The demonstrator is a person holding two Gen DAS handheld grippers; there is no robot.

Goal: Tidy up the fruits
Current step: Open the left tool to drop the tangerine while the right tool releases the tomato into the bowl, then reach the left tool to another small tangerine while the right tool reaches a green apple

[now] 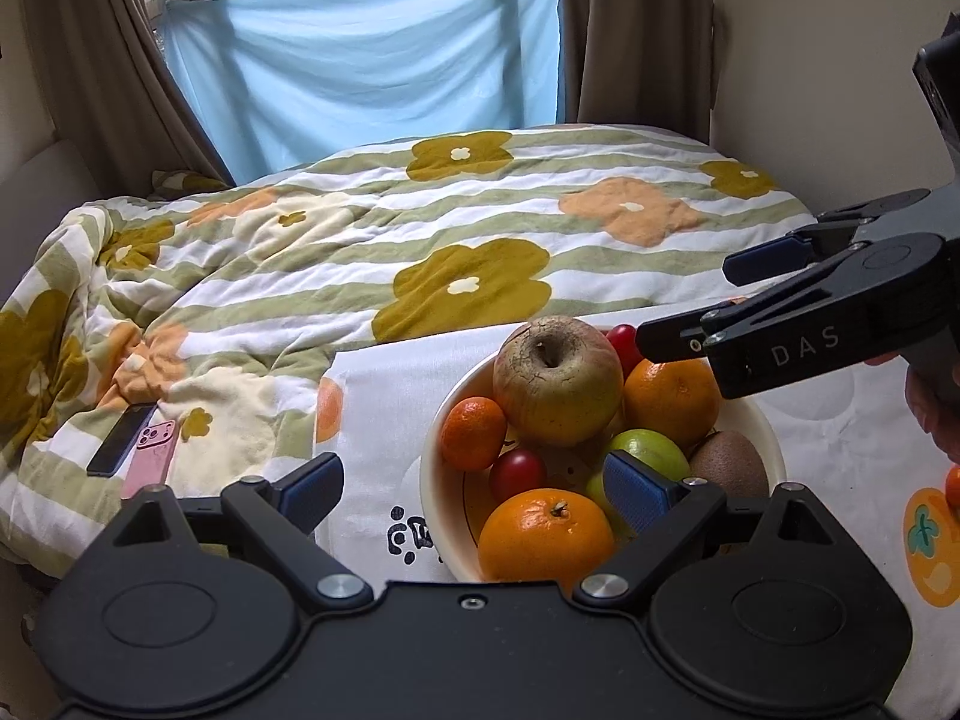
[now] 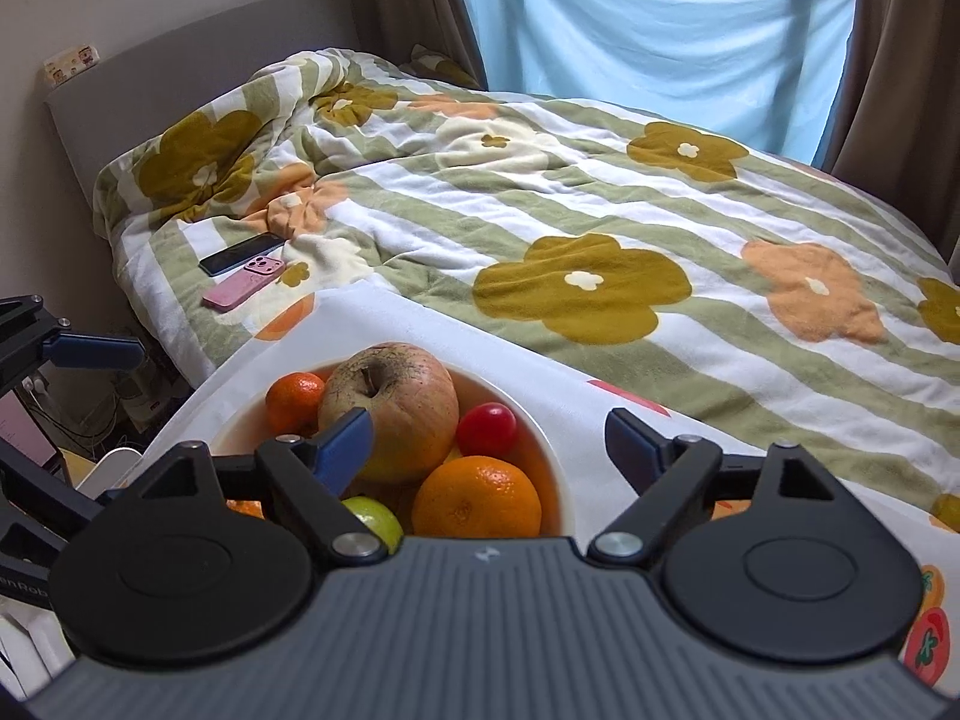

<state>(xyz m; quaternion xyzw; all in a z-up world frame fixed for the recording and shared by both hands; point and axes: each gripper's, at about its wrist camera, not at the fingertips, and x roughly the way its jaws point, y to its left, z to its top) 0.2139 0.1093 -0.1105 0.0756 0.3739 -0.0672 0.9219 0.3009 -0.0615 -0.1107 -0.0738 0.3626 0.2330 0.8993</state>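
Note:
A cream bowl [image 1: 432,480] on a white printed cloth holds a big dull apple [image 1: 558,381] on top. Around it lie two oranges [image 1: 543,534], a tangerine [image 1: 473,432], red cherry tomatoes [image 1: 517,474], a green apple [image 1: 654,447] and a kiwi [image 1: 729,462]. My left gripper [image 1: 474,489] stands open just over the bowl's near side, nothing pressed between its pads. My right gripper [image 2: 492,441] is open too, above the bowl [image 2: 558,480], with the apple [image 2: 396,408] beyond its left finger. From the left wrist it reaches in from the right [image 1: 696,306], empty.
Another orange fruit [image 1: 953,486] shows at the right edge on the cloth. Behind the table lies a bed with a flowered quilt [image 1: 468,240]. A dark phone [image 1: 129,438] and a pink phone [image 1: 153,459] rest on it. A hand [image 1: 936,414] grips the right tool.

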